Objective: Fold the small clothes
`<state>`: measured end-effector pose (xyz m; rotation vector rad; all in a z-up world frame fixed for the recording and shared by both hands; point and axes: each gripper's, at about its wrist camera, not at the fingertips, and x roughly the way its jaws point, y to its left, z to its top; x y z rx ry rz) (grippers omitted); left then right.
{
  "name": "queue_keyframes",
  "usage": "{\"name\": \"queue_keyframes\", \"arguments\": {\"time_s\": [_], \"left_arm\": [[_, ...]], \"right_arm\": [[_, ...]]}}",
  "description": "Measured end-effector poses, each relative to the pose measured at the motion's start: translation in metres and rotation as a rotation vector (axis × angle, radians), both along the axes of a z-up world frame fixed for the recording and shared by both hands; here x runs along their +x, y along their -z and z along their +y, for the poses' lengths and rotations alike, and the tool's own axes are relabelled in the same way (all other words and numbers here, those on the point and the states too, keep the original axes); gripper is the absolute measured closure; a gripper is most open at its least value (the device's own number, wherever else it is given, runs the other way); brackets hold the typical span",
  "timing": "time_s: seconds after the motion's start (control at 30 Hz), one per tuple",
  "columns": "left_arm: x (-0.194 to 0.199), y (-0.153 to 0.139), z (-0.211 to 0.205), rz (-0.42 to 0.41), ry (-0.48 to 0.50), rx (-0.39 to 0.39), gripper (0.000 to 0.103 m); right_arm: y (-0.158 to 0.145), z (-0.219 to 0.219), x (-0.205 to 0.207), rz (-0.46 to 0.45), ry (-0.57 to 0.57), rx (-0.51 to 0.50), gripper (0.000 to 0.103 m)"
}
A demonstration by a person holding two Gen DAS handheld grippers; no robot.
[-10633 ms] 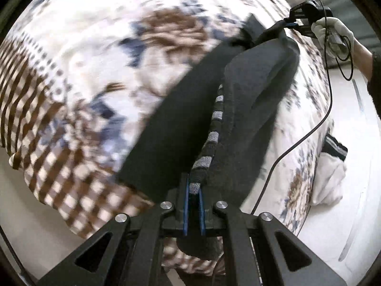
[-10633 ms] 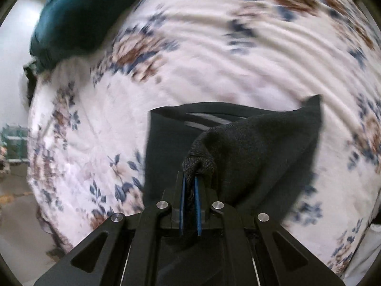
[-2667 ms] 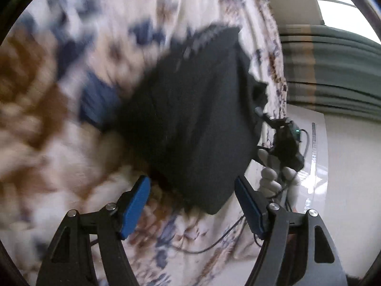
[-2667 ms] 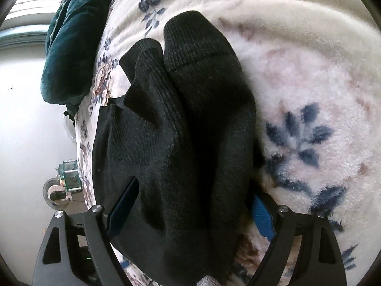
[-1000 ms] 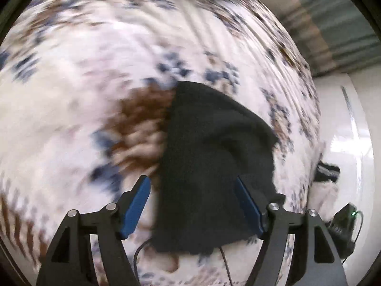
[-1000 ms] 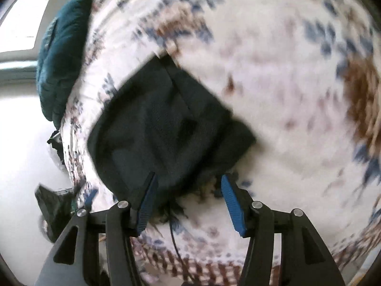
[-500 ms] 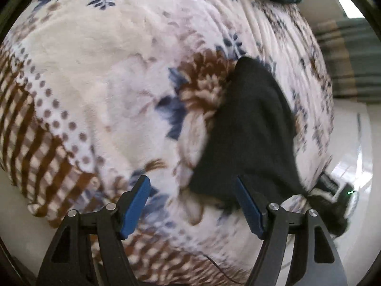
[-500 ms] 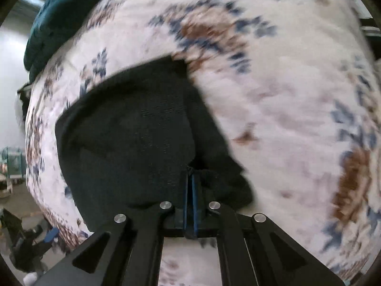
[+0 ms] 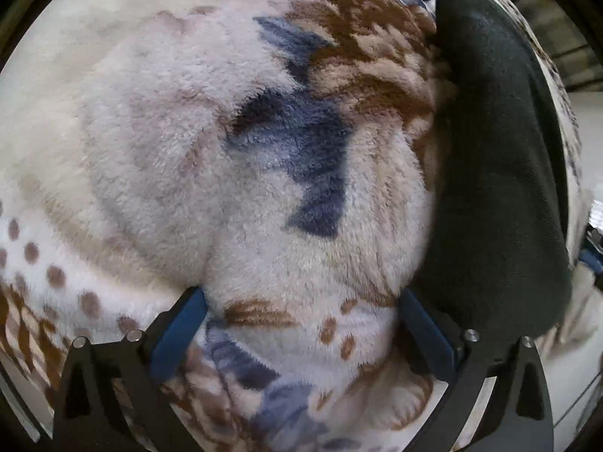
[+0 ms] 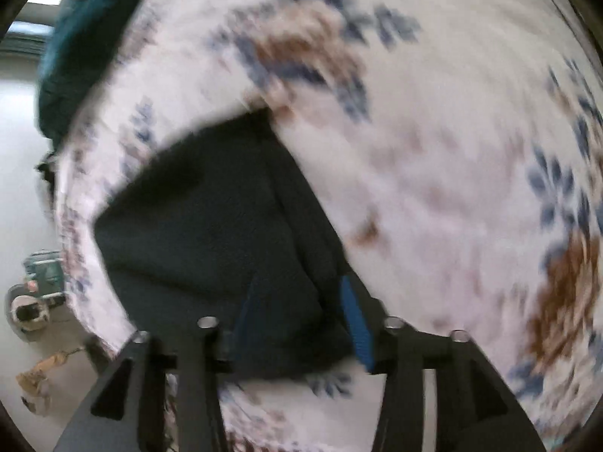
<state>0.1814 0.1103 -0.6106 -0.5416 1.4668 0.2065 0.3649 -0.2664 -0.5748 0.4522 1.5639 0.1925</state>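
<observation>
Change since half a second ago: your right gripper (image 10: 301, 316), then pinched shut on the cloth, now has its fingers parted; your left gripper (image 9: 297, 327) has dropped close onto the bedding.

Floral fleece blanket (image 9: 158, 143): cream with brown and blue flowers, fills both views.

Dark teal bedding (image 10: 86, 41): bunched at the blanket's far left edge.

Folded black garment (image 10: 211, 233): lies flat on the blanket. Your right fingers straddle its near corner. In the left view it lies just beside the right finger.

Left fingers (image 9: 177, 335): spread wide, holding nothing, pressed against the fleece.
</observation>
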Motion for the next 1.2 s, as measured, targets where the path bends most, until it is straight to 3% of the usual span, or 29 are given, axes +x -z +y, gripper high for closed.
{"name": "queue_keyframes", "arguments": {"time_s": [0.07,0.2,0.23,0.4,0.47,0.5,0.6,0.63,0.67,0.73,0.87,1.0,1.07,1.1,1.17,1.2], "left_arm": [[-0.002,-0.001,-0.005,-0.010,-0.036,0.044,0.000],[0.007,-0.010,-0.007,0.057,-0.042,0.064,0.004],[0.009,-0.022,-0.006,0.038,-0.054,0.074,0.008],[0.050,-0.080,-0.006,-0.146,-0.041,0.079,0.009],[0.081,-0.083,-0.005,-0.186,-0.028,0.073,0.009],[0.103,-0.082,-0.005,-0.213,-0.014,0.074,0.009],[0.158,-0.068,-0.004,-0.218,0.032,0.067,0.010],[0.176,-0.062,-0.006,-0.220,0.052,0.052,0.019],[0.186,-0.059,-0.009,-0.219,0.069,0.043,0.046],[0.208,-0.050,-0.013,-0.203,0.110,0.019,0.085],[0.221,-0.049,-0.003,-0.191,0.085,0.046,0.098],[0.223,-0.038,0.013,-0.149,0.041,0.010,0.098],[0.215,-0.048,0.014,-0.160,0.061,0.014,0.096],[0.208,-0.054,0.014,-0.171,0.067,0.018,0.094],[0.188,-0.066,0.017,-0.187,0.059,0.010,0.080],[0.176,-0.072,0.021,-0.196,0.048,0.009,0.075]], "right_arm": [[-0.001,0.006,0.022,-0.034,-0.033,0.025,0.052],[0.012,0.022,0.065,-0.098,-0.074,0.054,0.052],[0.018,0.030,0.076,-0.095,-0.081,0.064,0.052],[0.056,0.059,0.111,-0.054,-0.118,0.038,0.053],[0.056,0.064,0.111,-0.100,-0.125,0.037,0.090],[0.049,0.065,0.109,-0.140,-0.126,0.008,0.100],[0.028,0.064,0.104,-0.226,-0.110,-0.027,0.100],[0.023,0.063,0.103,-0.236,-0.103,-0.037,0.100],[0.015,0.060,0.103,-0.251,-0.084,-0.043,0.100],[0.006,0.057,0.108,-0.270,-0.069,-0.056,0.101],[0.000,0.062,0.126,-0.285,-0.074,-0.102,0.101],[0.023,0.075,0.151,-0.236,-0.099,-0.163,0.101],[0.052,0.077,0.162,-0.093,-0.118,-0.121,0.100],[0.056,0.073,0.163,-0.065,-0.101,-0.099,0.099],[0.049,0.053,0.158,-0.018,-0.059,-0.006,0.087],[0.040,0.042,0.152,-0.014,-0.051,0.011,0.073]]}}
